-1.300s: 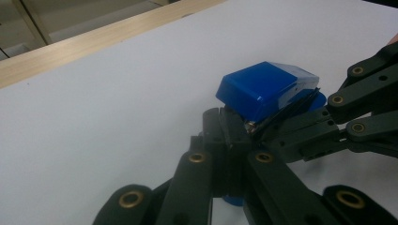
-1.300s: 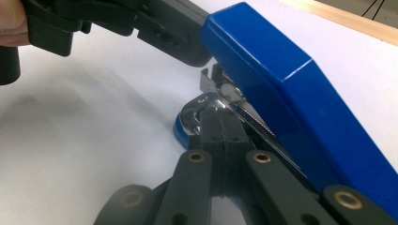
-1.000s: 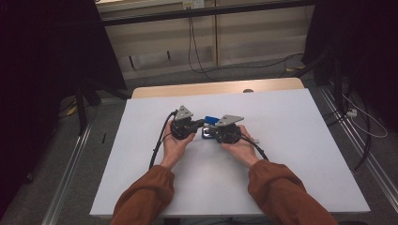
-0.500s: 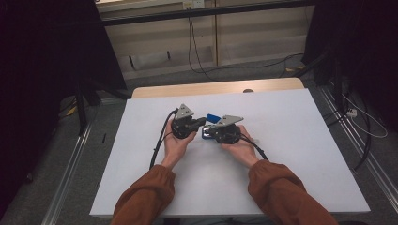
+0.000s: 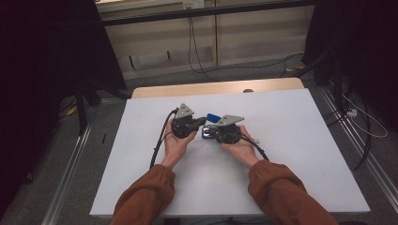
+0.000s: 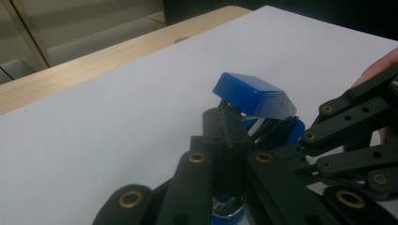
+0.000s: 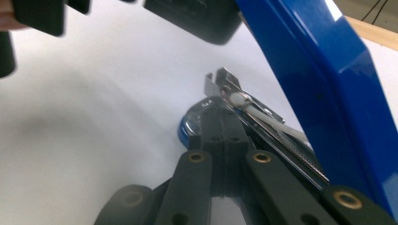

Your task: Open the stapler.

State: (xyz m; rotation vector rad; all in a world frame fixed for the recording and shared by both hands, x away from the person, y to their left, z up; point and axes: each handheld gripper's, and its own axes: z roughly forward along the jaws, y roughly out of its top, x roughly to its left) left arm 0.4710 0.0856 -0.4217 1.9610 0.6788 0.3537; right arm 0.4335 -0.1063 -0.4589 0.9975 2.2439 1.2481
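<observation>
Gripping a blue stapler [image 5: 212, 117] mid-table, both grippers' fingers [image 6: 220, 140] close on it — bare white tabletop [image 5: 300, 154] all round.

Very little shifted over the last second. The left tongs [image 5: 199, 123] had tipped slightly, so that the grey three-cornered plate [image 5: 184, 111] on top sat a touch nearer the far edge of the tabletop [image 5: 300, 140] than it had a second earlier. The blue stapler [image 5: 212, 117] between the two hands had its lid raised a little more clearly above the right tongs [image 5: 210, 132], the lid now showing as a small blue tab just past the left jaws. In the left gripper view the lid [image 6: 253, 95] stood lifted off the metal staple channel [image 6: 267, 131].
</observation>
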